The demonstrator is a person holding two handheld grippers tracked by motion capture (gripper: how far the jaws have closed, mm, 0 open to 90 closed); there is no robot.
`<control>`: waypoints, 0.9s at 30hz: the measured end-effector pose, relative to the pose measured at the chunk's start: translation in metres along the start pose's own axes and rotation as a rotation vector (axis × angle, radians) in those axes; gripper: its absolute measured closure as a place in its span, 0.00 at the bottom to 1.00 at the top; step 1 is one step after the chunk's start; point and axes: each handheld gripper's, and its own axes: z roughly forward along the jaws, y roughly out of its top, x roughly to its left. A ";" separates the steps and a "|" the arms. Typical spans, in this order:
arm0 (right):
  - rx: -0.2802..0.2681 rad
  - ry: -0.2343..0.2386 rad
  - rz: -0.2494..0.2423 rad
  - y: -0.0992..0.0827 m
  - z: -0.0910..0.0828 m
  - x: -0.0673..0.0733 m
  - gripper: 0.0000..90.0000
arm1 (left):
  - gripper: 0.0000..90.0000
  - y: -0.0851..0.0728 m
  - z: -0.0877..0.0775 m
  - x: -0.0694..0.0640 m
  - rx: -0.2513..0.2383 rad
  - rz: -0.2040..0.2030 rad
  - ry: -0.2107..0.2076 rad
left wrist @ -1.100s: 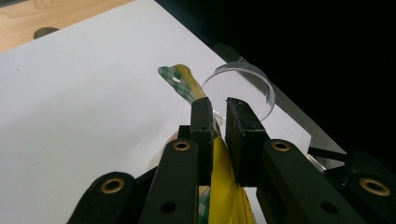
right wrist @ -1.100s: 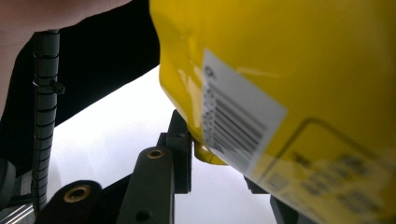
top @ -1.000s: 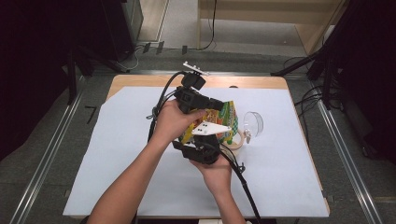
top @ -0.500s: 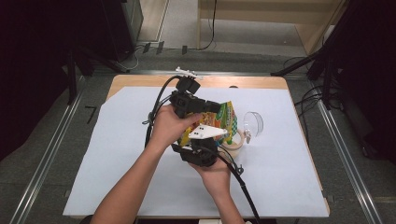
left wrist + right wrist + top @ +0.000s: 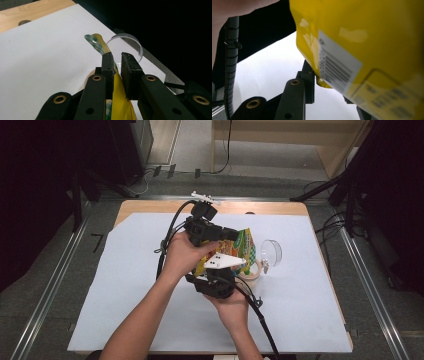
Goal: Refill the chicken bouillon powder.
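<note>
Just right of the middle of the high view, a glossy yellow packet (image 5: 239, 249) with a green checked top edge is held above the white sheet (image 5: 125, 285). The left gripper (image 5: 116, 65) pinches its thin crinkled edge between flat black pads. The right gripper (image 5: 329, 83) clamps its lower corner near the barcode label, beside a clear round lid (image 5: 270, 252) and a pale ring (image 5: 252, 270).

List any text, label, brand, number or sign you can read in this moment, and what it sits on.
None can be read.
Yellow bag: a white barcode sticker carries bars and small print, too blurred to read.
Same bag, below the sticker: a boxed block of dark print, too blurred to read.
Bag front in the high view: colourful printing, too small to read.
</note>
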 end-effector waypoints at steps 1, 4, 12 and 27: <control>0.000 0.003 0.000 0.000 0.000 0.000 0.77 | 0.90 0.000 0.001 0.001 0.008 -0.003 -0.001; 0.000 0.004 0.011 -0.001 0.000 -0.001 0.77 | 0.90 0.001 0.003 0.002 0.011 -0.005 -0.005; -0.003 0.003 0.018 0.000 0.002 -0.001 0.77 | 0.90 0.002 0.003 0.002 0.019 -0.002 0.000; 0.000 -0.016 -0.006 -0.001 -0.002 0.001 0.77 | 0.90 0.002 0.004 0.001 0.017 0.005 -0.029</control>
